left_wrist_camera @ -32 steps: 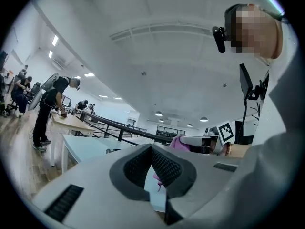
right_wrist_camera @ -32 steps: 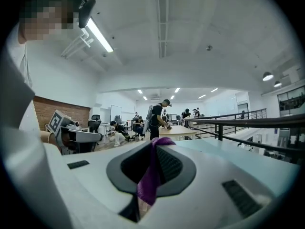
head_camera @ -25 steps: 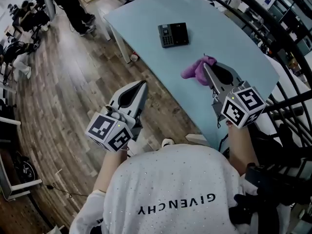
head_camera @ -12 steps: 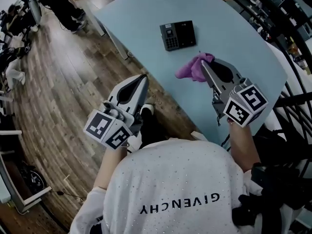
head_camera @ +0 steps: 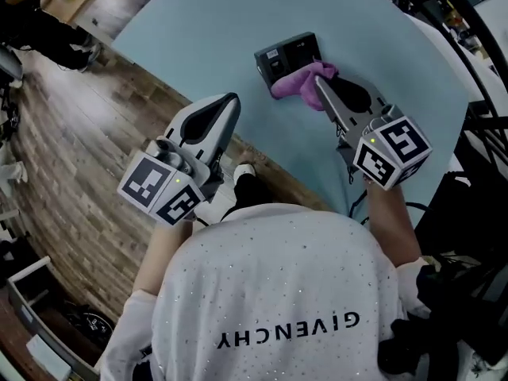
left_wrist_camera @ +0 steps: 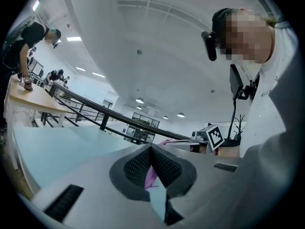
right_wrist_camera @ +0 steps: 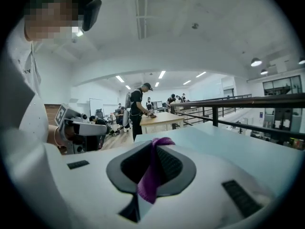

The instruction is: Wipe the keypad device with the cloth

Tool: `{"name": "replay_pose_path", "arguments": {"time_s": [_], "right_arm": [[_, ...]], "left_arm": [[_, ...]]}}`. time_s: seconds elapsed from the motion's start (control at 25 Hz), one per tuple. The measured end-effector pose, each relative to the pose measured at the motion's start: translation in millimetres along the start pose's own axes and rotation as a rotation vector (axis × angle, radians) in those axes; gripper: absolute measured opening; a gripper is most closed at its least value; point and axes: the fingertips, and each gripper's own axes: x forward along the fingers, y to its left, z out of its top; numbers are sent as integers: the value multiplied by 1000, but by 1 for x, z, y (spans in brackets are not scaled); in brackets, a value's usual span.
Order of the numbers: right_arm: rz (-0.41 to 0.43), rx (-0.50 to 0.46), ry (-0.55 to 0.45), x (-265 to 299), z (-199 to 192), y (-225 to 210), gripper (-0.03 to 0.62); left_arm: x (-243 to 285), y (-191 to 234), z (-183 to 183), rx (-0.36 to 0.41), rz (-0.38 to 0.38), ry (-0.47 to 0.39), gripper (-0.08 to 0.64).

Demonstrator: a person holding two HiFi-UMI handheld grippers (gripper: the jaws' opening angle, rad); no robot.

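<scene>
Movement first: the right tool [head_camera: 317, 83] has carried the crumpled purple cloth [head_camera: 292, 82] forward since half a second ago. Then the cloth lay short of the black rectangular keypad device [head_camera: 284, 54], with bare desk between them. Now the cloth rests against the device's near edge and overlaps it, just ahead of that tool's tip. The left tool [head_camera: 232, 100] has barely shifted and hangs level beside the right one, well apart from it.

By count there are two tools, one cloth, one device and one pale blue desk [head_camera: 194, 42].

The right tool's jaws are pressed together on a fold of the cloth, and a purple strip hangs down between the dark ribbed pads [right_wrist_camera: 167, 166]. The left tool's jaws are closed tip to tip with nothing gripped between them. Only its nose reaches over the desk's edge, and its body is over the wooden plank floor [head_camera: 71, 133].

The device lies flat, ahead of the left tool and to its right. It is dark and slab-like, with a grid of small keys on one half and a plain dark panel on the other.
</scene>
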Motion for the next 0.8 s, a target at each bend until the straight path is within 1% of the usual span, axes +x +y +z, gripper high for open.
{"name": "replay_pose_path", "arguments": {"time_s": [0.12, 0.16, 0.24, 0.44, 0.56, 0.72, 0.8], "right_arm": [[-75, 24, 44, 32, -4, -13, 25], [-91, 33, 58, 42, -7, -15, 25], [-94, 31, 88, 61, -12, -16, 25], [-102, -31, 164, 97, -32, -16, 26], [-92, -21, 190, 110, -43, -15, 26], [-106, 0, 232, 121, -60, -21, 26], [-98, 3, 249, 125, -67, -19, 26]], "left_arm": [[13, 43, -7, -9, 6, 90, 0], [17, 54, -10, -6, -1, 119, 0], [25, 68, -14, 0, -30, 152, 0], [43, 73, -5, -54, -134, 127, 0], [49, 74, 0, -63, -153, 127, 0], [51, 76, -5, -108, -188, 145, 0], [50, 79, -13, -99, -192, 168, 0]]}}
